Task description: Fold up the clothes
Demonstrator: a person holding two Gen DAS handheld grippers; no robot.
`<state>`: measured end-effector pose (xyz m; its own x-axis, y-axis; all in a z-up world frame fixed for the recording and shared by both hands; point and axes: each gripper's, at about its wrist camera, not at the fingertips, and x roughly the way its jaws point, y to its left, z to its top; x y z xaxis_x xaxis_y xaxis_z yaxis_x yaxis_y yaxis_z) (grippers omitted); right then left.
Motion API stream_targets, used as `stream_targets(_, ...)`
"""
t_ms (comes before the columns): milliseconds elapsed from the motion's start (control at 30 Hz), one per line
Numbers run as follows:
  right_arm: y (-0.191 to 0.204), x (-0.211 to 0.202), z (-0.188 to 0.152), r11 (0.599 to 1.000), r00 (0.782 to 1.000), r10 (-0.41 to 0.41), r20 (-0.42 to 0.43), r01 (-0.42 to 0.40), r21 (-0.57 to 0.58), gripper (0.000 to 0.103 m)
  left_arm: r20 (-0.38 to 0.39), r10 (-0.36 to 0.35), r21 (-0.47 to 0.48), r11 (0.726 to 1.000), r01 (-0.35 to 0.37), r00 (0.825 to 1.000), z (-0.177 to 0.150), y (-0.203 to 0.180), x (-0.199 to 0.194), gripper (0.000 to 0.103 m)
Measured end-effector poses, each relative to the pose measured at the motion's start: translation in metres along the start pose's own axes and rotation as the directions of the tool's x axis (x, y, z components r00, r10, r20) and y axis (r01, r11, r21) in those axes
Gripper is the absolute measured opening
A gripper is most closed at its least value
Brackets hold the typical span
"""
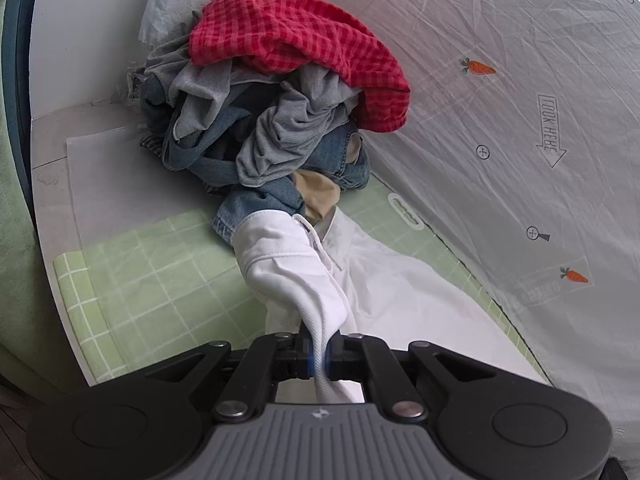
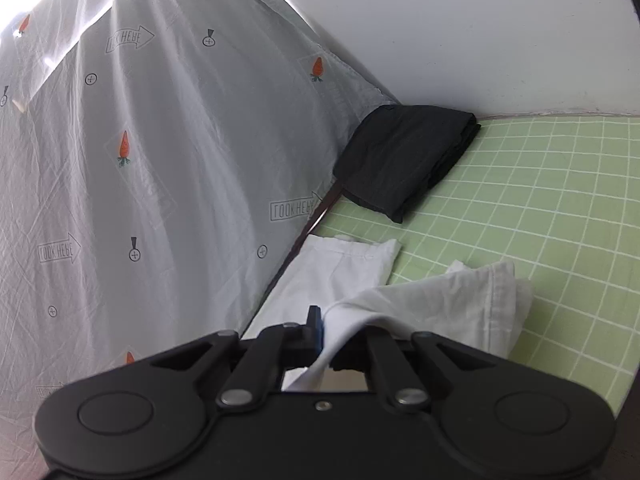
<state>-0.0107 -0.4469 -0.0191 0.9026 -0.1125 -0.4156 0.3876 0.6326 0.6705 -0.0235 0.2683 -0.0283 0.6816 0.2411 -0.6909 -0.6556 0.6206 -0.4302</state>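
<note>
Lifting white garment (image 1: pixel 304 276) off green sheet (image 1: pixel 160 280), near pile (image 1: pixel 272 112).

Raise evenly until hems (image 2: pixel 352 252) clear sheet; keep away from pile and black fold (image 2: pixel 408 160). Left gripper (image 1: pixel 319 360) pinched tight on waistband, right gripper (image 2: pixel 332 336) clamped on opposite edge; hold both firm.

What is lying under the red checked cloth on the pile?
Under the red checked cloth lie crumpled grey garments, then blue denim and a tan piece. Whatever lies deeper in the pile is covered.
</note>
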Motion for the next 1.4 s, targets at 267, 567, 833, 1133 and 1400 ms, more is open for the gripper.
stream_targets(267,0.069,0.034,0.046,0.972,0.984,0.152,0.097,-0.131,-0.196,0.003,0.117,-0.06,0.056,0.997,0.054,0.991,0.038,-0.06,0.004,0.007)
stream_targets(567,0.053,0.13,0.027,0.981,0.996,-0.085,-0.024,0.079,-0.179,0.003,-0.022,0.077,0.037,0.996,-0.076,0.997,0.017,-0.086,0.08,0.006)
stream_targets(833,0.08,0.247,0.038,0.974,0.991,-0.028,-0.132,-0.002,-0.227,0.003,-0.035,0.084,0.166,0.983,-0.077,0.996,0.043,-0.135,0.156,0.006)
stream_targets(1133,0.141,0.417,0.01,0.961,0.964,-0.058,-0.26,-0.017,-0.276,0.045,-0.087,0.082,0.194,0.979,-0.064,0.993,0.055,-0.176,0.236,0.041)
stream_targets(1400,0.062,0.326,-0.058,0.887,0.916,-0.326,-0.233,0.211,-0.411,0.068,-0.262,0.076,0.418,0.907,0.042,0.962,-0.037,-0.177,0.205,0.063)
